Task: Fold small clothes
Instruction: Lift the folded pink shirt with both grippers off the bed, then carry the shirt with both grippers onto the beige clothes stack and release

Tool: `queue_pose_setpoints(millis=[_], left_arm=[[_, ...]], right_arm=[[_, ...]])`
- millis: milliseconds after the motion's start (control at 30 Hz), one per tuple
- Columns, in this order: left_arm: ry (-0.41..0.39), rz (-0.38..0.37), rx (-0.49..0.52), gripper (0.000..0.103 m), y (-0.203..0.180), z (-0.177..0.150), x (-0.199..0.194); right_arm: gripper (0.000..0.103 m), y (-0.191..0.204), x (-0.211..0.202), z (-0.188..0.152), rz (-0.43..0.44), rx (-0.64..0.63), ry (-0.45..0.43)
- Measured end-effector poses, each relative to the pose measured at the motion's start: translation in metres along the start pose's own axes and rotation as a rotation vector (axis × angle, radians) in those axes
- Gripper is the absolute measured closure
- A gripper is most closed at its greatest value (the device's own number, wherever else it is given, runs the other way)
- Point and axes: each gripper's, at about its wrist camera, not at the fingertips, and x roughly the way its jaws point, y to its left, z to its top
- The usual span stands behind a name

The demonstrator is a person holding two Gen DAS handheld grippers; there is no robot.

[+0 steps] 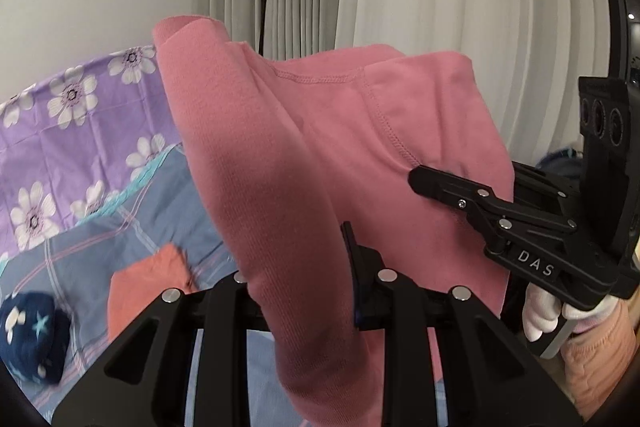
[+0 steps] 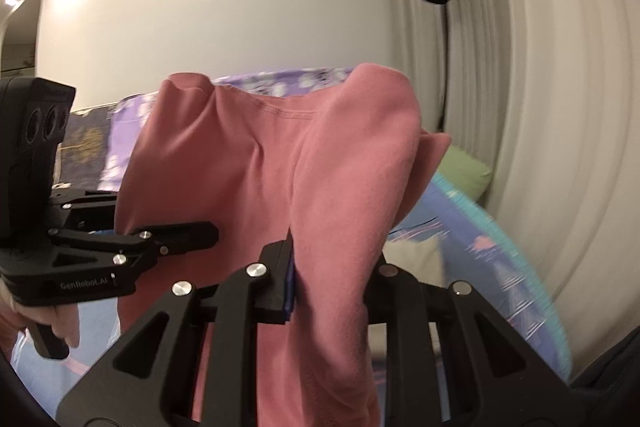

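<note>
Fabric is filling most of the left wrist view: a pink garment (image 1: 320,155) is hanging in the air above the bed (image 1: 132,211), with a stitched seam running across its upper part. The left gripper (image 1: 304,291) is pinching a thick fold of it, jaws narrowed onto the cloth, one finger buried behind the fold. Across the frame the right gripper (image 1: 440,183) is biting into the garment's far side, carried by a white-gloved hand (image 1: 544,311). Down on the bedspread an orange folded piece (image 1: 148,291) and a dark star-patterned bundle (image 1: 28,335) are lying just beside each other, so the landing spot needs to be picked clear of them.

Seen from the right wrist, the right gripper (image 2: 332,287) is likewise clamping a bunched edge of the pink garment (image 2: 256,187), jaws nearly together with cloth between them, while the left gripper (image 2: 192,231) is holding the opposite side. The cloth between the two grips is sagging and creased rather than taut.

Judging by this, the step is carrying the garment to lay it flat. Doing it well means drawing the grippers apart until the top edge is straightening, keeping them level, and lowering the free hem onto the bed first so nothing is doubling under.
</note>
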Motion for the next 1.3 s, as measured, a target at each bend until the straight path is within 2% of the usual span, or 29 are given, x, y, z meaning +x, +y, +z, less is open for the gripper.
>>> queue_pose_setpoints(millis=[133,267,467,733,767,800,833,867,900,933,1000,1100,1133,1167,1200,1300], left_arm=[[0.003,0.006,0.012,0.078,-0.001,0.021,0.033],[0.026,0.016,0.006,0.078,0.004,0.033,0.063],[0.066,0.023,0.034,0.078,0.009,0.036,0.104],[0.112,0.049,0.013,0.078,0.016,0.033,0.157],[0.116,0.057,0.012,0.077,0.018,0.033,0.162],[0.127,0.085,0.017,0.075,0.022,0.030,0.172],[0.142,0.117,0.024,0.065,0.026,0.028,0.181],[0.160,0.166,0.029,0.055,0.031,0.024,0.190],[0.180,0.204,0.028,0.055,0.036,0.016,0.197],[0.202,0.204,0.022,0.055,0.040,0.007,0.203],[0.228,0.168,0.020,0.055,0.044,-0.013,0.210],[0.321,0.125,0.058,0.055,0.040,-0.049,0.230],[0.359,0.112,0.081,0.054,0.036,-0.066,0.238],[0.337,0.134,0.122,0.054,0.029,-0.078,0.239],[0.294,0.175,0.172,0.054,0.021,-0.088,0.237],[0.269,0.194,0.125,0.054,0.022,-0.096,0.235]], right_arm=[[0.083,-0.026,0.029,0.017,-0.083,0.003,0.005],[0.082,-0.043,0.058,0.020,-0.123,0.007,0.025],[0.082,-0.060,0.095,0.013,-0.174,-0.015,0.070],[0.082,-0.078,0.153,0.004,-0.210,0.008,0.136],[0.082,-0.081,0.163,0.003,-0.204,0.021,0.150],[0.075,-0.084,0.174,0.001,-0.201,0.035,0.165],[0.067,-0.088,0.183,0.001,-0.218,0.042,0.179],[0.050,-0.093,0.196,-0.006,-0.278,0.047,0.210],[0.052,-0.100,0.207,-0.013,-0.340,0.051,0.245],[0.056,-0.107,0.217,-0.026,-0.394,0.062,0.293],[0.071,-0.114,0.227,-0.050,-0.381,0.098,0.363],[0.076,-0.120,0.250,-0.101,-0.376,0.093,0.520],[0.076,-0.121,0.254,-0.113,-0.386,0.085,0.521],[0.073,-0.119,0.251,-0.122,-0.410,0.065,0.471],[0.074,-0.118,0.249,-0.127,-0.415,0.067,0.454],[0.074,-0.121,0.249,-0.132,-0.432,0.118,0.424]])
